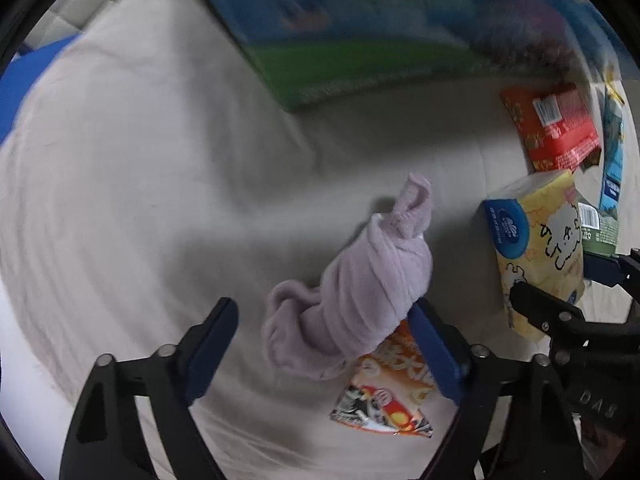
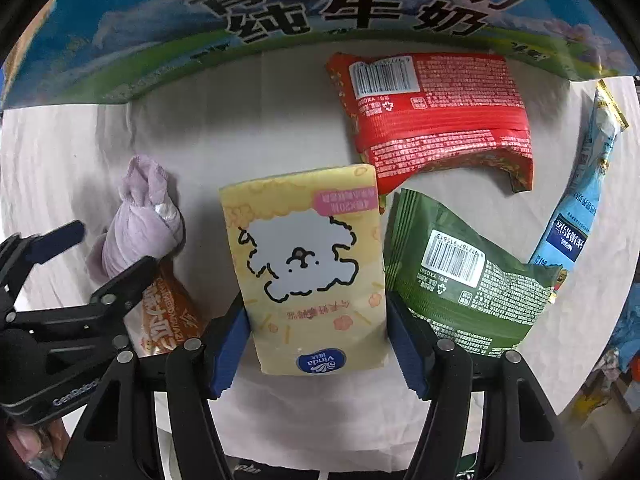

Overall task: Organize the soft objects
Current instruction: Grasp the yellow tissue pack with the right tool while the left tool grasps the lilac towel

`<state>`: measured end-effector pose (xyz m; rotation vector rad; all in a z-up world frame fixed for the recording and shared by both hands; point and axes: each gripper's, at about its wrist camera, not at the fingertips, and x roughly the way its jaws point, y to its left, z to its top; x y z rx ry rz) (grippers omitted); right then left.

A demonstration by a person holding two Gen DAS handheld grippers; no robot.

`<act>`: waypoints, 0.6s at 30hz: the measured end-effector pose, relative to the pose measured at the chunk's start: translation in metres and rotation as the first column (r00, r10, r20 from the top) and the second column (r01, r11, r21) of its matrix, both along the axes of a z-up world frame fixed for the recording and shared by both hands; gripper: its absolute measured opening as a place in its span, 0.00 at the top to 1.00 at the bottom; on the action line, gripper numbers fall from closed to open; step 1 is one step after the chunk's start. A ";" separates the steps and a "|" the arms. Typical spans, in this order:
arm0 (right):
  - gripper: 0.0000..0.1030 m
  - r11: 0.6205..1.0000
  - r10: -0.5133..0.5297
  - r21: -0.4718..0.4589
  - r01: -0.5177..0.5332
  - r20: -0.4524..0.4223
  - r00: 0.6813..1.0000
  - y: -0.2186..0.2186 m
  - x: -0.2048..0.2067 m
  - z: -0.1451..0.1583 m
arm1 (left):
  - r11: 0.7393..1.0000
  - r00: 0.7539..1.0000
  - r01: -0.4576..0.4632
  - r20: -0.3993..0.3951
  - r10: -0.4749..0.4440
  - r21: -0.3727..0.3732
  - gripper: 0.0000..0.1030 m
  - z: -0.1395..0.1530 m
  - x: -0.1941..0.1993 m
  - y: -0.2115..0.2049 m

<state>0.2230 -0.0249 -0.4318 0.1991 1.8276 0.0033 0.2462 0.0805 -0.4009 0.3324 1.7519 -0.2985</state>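
On the white cloth counter (image 2: 280, 120), my right fingers (image 2: 316, 344) sit either side of the yellow tissue pack with a fluffy dog (image 2: 308, 264), touching it; its long side runs straight away from me. My left fingers (image 1: 324, 344) stand apart around the rolled purple fuzzy sock (image 1: 360, 280), nothing squeezed yet

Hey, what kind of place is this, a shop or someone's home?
Probably a home, likely a bed or sofa: a wrinkled cream sheet covers the surface, quilted padding shows at its edge, and a milk carton box stands behind scattered snack packets.
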 end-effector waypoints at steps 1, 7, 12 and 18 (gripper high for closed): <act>0.34 1.000 0.008 -0.017 -0.010 -0.115 0.993 0.002 0.000 0.000 | 1.000 1.000 -0.006 -0.020 0.006 -0.022 0.25 -0.003 0.000 0.002; 0.35 0.999 0.023 -0.027 -0.026 -0.128 0.991 0.010 0.000 0.003 | 0.995 0.999 -0.037 -0.036 0.034 -0.089 0.49 0.000 -0.008 0.017; 0.34 0.999 0.028 -0.027 -0.032 -0.130 0.991 0.014 -0.005 -0.003 | 0.996 1.000 -0.001 -0.002 0.001 -0.090 0.41 0.005 -0.016 0.023; 0.36 0.999 0.026 -0.031 -0.030 -0.126 0.992 0.024 -0.017 0.004 | 0.999 0.999 0.004 0.046 -0.002 -0.050 0.61 0.005 -0.025 0.027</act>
